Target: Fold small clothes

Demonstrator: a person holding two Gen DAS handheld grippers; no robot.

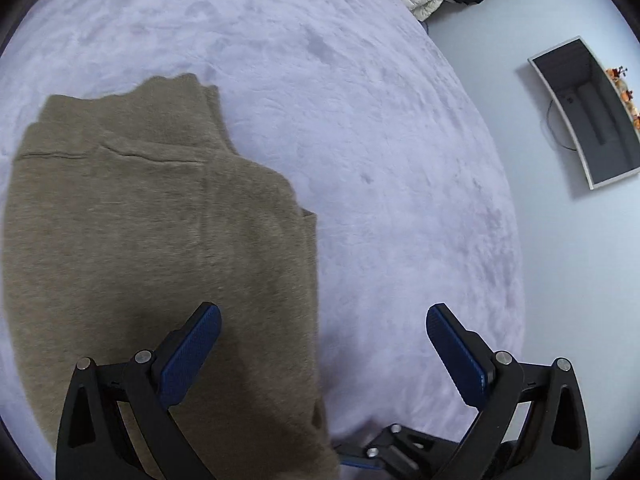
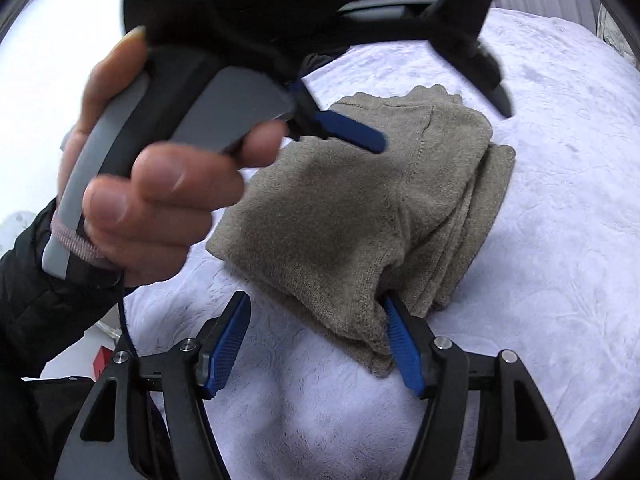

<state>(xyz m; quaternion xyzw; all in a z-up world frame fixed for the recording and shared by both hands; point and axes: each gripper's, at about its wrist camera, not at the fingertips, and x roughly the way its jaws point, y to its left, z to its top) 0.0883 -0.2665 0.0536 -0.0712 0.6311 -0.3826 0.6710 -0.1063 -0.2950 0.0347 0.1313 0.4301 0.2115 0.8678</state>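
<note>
On the pale fleece blanket (image 1: pixel 360 120) the folded tan sweater (image 2: pixel 360 208) runs lengthwise from lower centre to upper right, its near corner against the open, empty right gripper (image 2: pixel 316 344), nearer than the open left gripper (image 1: pixel 322 344).

The folded sweater (image 2: pixel 360 208) lies on the blanket (image 2: pixel 540 240), with a bin (image 1: pixel 588 116) on the floor beside it.
</note>
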